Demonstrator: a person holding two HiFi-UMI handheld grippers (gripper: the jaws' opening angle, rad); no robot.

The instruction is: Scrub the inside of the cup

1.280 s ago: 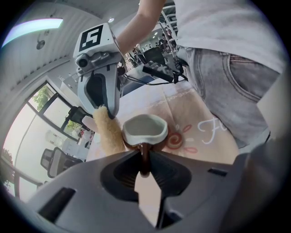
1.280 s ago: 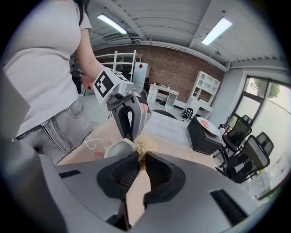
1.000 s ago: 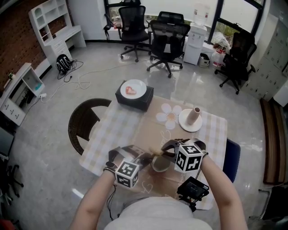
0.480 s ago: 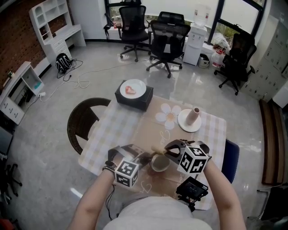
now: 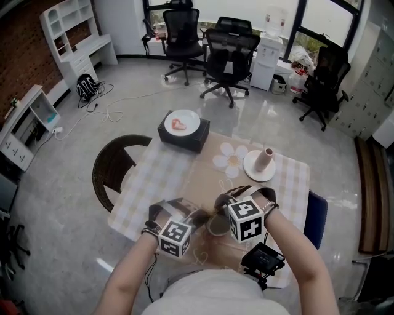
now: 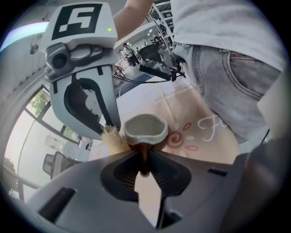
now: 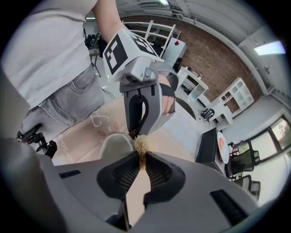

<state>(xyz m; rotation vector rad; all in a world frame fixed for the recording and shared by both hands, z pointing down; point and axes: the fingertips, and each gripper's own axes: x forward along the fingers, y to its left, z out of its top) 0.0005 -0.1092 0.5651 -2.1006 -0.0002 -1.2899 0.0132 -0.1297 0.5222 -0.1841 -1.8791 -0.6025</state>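
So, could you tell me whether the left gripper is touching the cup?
Touching. The left gripper view shows the left gripper with its jaws closed on the dark handle of the cup, pads pressed against both sides of it.

Daylight enters through the windows (image 5: 252,7) along the far wall and lays pale glare on the polished floor (image 5: 271,114); the head view is evenly bright and sharp, with soft shadows only. Both gripper views show strong fisheye bending and fall to black at the corners. Their nearest foreground is blurred and shaded, while a ceiling light strip (image 7: 270,48) burns out white.
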